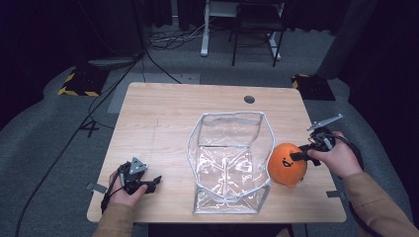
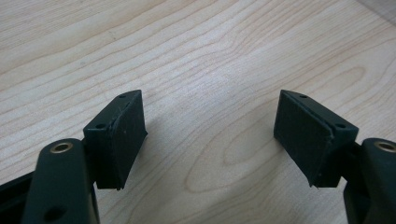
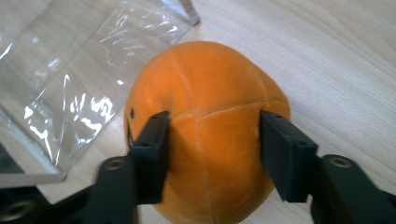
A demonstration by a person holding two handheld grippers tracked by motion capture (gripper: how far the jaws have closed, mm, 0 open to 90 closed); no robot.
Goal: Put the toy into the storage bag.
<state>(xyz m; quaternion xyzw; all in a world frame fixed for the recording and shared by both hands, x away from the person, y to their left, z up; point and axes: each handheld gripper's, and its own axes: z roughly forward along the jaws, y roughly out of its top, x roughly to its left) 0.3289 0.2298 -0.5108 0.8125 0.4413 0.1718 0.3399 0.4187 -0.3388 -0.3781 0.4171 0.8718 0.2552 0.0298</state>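
On the light wooden table (image 1: 163, 113), the orange plush toy (image 1: 286, 164) stands just right of the clear plastic bag (image 1: 230, 163) — the right gripper (image 1: 299, 156) grips it on both sides, while the left gripper (image 1: 148, 184) rests wide apart, holding nothing.

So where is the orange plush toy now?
In the high view the orange plush toy lies on the table at its right side, just right of the clear bag, with the right gripper closed around it.
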